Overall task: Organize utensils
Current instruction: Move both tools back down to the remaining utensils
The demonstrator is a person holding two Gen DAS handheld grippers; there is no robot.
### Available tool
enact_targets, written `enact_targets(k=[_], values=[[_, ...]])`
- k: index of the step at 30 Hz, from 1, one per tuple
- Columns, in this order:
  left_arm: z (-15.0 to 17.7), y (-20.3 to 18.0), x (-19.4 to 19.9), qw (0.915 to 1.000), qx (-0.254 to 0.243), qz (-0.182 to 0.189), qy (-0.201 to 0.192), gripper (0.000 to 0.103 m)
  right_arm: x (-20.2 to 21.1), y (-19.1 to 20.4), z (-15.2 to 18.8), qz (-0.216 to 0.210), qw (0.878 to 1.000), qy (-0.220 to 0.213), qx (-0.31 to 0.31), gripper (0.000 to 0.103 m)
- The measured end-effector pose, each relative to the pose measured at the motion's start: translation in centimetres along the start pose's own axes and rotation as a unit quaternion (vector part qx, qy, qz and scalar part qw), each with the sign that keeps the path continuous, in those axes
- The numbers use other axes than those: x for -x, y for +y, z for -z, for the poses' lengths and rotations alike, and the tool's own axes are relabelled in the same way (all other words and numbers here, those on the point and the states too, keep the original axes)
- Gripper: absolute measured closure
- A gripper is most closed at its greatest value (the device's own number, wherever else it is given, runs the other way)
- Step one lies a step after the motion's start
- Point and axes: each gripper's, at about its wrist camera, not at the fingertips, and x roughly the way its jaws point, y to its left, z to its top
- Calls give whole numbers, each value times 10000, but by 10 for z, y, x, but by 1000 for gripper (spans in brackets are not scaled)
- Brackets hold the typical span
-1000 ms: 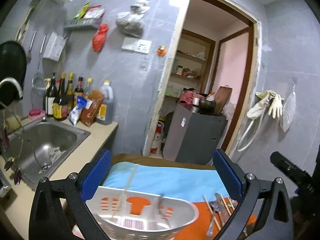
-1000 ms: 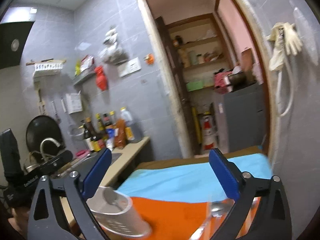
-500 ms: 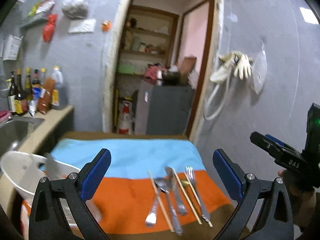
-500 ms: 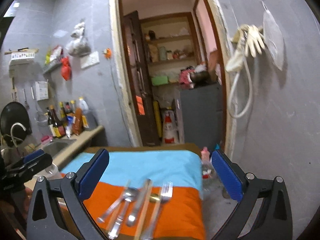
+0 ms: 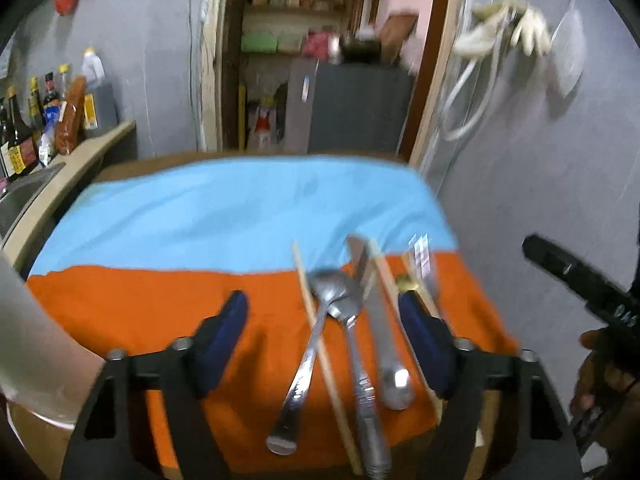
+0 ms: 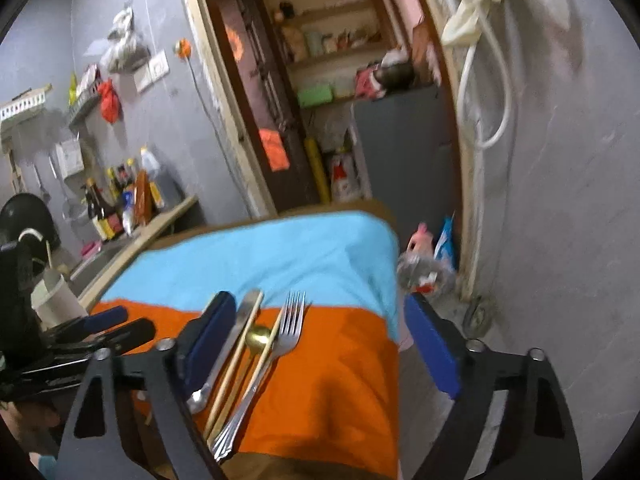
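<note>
Where cloth [image 5: 168,312] turns orange — two spoons [image 5: 336,300], one fork [image 6: 290,330].

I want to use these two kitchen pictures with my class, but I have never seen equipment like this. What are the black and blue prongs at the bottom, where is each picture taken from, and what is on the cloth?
No robot is here: a person carries a two-fingered tool in each hand, with a camera that looks forward along its fingers. One picture comes from the left hand-held gripper, the other from the right hand-held gripper. The blue pads are their fingertips. Both are open and hold nothing.

On the orange and blue cloth lie the utensils to be sorted: two spoons, a table knife, wooden chopsticks and a fork. A small gold spoon lies among them. A white plastic holder stands at the left edge.
</note>
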Motion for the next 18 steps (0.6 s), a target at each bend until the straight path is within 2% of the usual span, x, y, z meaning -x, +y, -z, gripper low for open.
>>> enact_targets(k=[1,2,3,4,5,8,10,12,13,18], values=[[1,1,-10,9998,-51,-35,212,56,-7,0,1,-61,9999,95,-16,29],[3,2,-19,9992,-67,-50,387,67,-17,1,3,-113,9996,244,-15,34],[5,4,-25,9988,-61,-32,492,71,-22,0,5,-166,9992,352,-4,37],[7,6,-29,9983,-55,-16,577,71,-30,1,6,-220,9986,484,25,47],[7,9,-30,9984,-46,44,558,71,-38,3,8,-249,9977,622,75,52],[4,12,-33,9981,-51,133,601,71,-54,6,11,-359,9952,890,167,57],[2,20,-34,9973,83,311,654,75,-64,9,10,-415,9929,1087,253,60],[0,27,-36,9959,257,500,710,85,-73,11,10,-452,9903,1270,321,62],[-1,31,-36,9951,310,580,741,85,-77,11,9,-474,9892,1339,350,63],[-5,37,-30,9926,414,806,812,93,-92,8,3,-475,9875,1438,445,68]])
